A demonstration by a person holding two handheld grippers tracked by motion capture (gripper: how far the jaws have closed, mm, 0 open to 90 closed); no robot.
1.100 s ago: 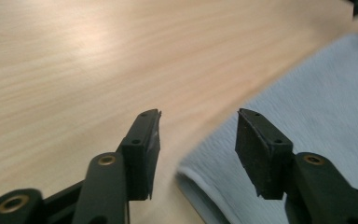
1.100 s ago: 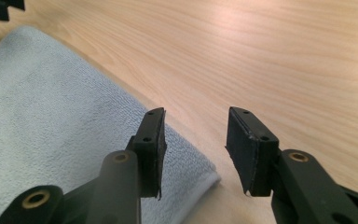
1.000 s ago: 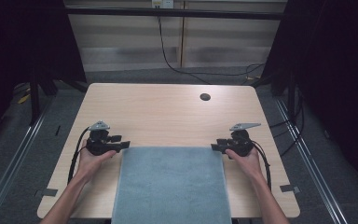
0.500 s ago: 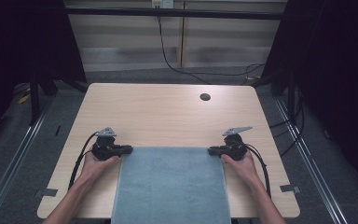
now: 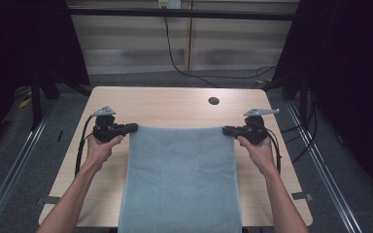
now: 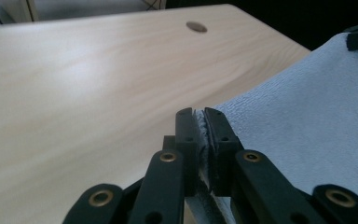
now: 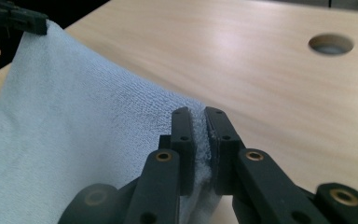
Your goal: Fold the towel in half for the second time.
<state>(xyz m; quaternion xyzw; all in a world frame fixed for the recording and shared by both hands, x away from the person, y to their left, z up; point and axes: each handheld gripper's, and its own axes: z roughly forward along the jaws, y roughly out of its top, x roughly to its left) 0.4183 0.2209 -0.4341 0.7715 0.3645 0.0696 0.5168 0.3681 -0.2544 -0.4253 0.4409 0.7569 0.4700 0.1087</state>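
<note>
Gripping the far left corner of a pale blue towel (image 5: 182, 179), the left tool (image 5: 126, 128) is closing its two black jaws flat on the cloth, and in the left gripper view only a thin line of pile is showing between them (image 6: 200, 135). From where I am standing that bite looks shallow, so any sideways tug is risking the corner sliding out, and the towel would then be sagging on that side. Across the middle, the towel is lying stretched over the tabletop (image 5: 175, 104), its far edge running almost straight between the two hands, its near end hanging off the edge closest to the person. That hanging part is adding weight, I think, and if both hands are lifting unevenly the cloth could be twisting or dragging along the wood. Farther back, a round cable hole (image 5: 213, 101) is sitting in the tabletop, well apart from the far edge; pushing the towel forward could be bringing a corner over it. On the right, the right tool (image 5: 229, 130) is likewise pinching the far right corner, jaws drawn nearly together with a fold of terry bunched between them (image 7: 198, 135). Here the hold seems a bit fuller, yet pulling the hands wider apart could still be stripping either corner free.
</note>
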